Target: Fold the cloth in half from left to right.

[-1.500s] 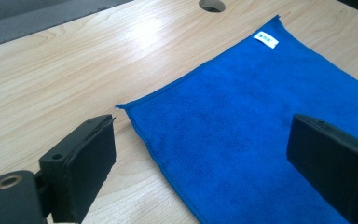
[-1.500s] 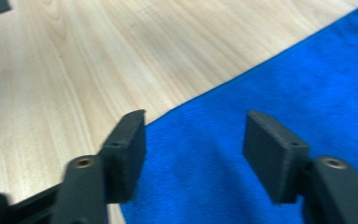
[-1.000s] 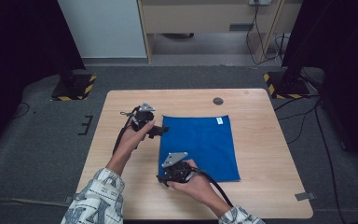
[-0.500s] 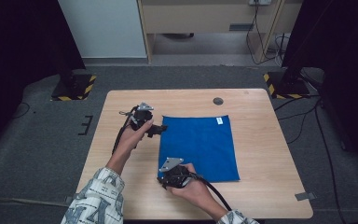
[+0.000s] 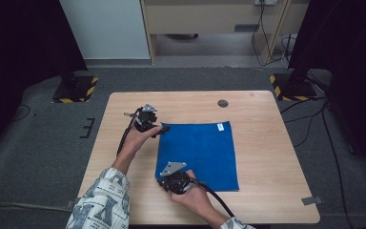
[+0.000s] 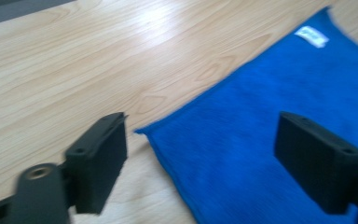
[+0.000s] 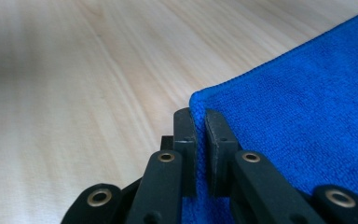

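A blue cloth lies flat on the wooden table, with a white tag at its far right corner. My left gripper hovers at the cloth's far left corner. In the left gripper view it stands open, its jaws wide apart on either side of that corner of the cloth; the tag shows farther off. My right gripper sits at the near left corner. In the right gripper view it is shut on the cloth's corner.
A small dark round disc sits in the tabletop near the far edge. Bare wood spreads to the left and right of the cloth. Black stands with yellow-and-black striped bases rest on the grey floor beyond the table's far corners.
My right gripper has shifted slightly left and nearer, to the cloth's near left corner. The left gripper has stayed where it was.
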